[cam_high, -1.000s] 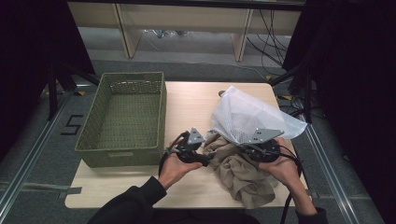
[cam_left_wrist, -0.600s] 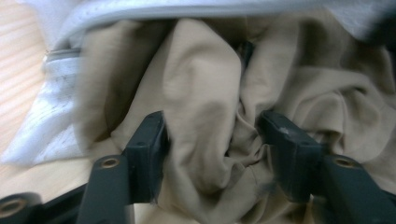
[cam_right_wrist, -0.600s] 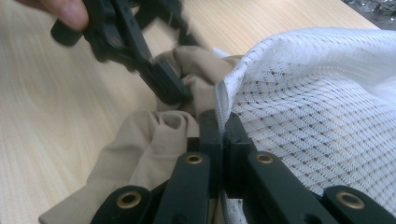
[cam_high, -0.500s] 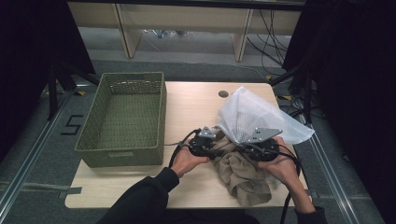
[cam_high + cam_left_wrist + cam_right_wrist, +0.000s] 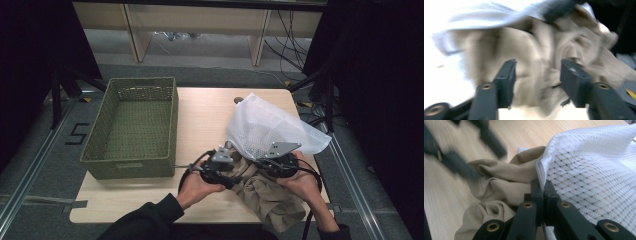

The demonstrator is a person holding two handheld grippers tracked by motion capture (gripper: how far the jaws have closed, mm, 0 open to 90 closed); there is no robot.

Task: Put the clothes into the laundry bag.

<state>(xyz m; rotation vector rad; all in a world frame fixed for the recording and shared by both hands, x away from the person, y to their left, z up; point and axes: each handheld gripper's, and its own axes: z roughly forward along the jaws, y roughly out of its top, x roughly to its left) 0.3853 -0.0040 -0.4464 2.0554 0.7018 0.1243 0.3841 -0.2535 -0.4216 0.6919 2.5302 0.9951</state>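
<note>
A white mesh bag lies on the right half of the table, with a crumpled tan cloth spilling from under its near edge. My right gripper is shut on the bag's hem, holding the edge up over the cloth. My left gripper points at the cloth from the left. Its jaws have just been opening and stand apart, with folds of the blurred tan cloth between and ahead of them, not pinched. The left gripper is also a dark blur in the right gripper view.
An empty green woven basket stands on the left of the wooden table. A small dark round spot sits by the bag's far corner. Shelf legs and cables are beyond the far edge.
My left gripper has moved right, from beside the cloth to the bag's mouth. The mesh bag's raised edge has shifted a little. The right hand has stayed put.
</note>
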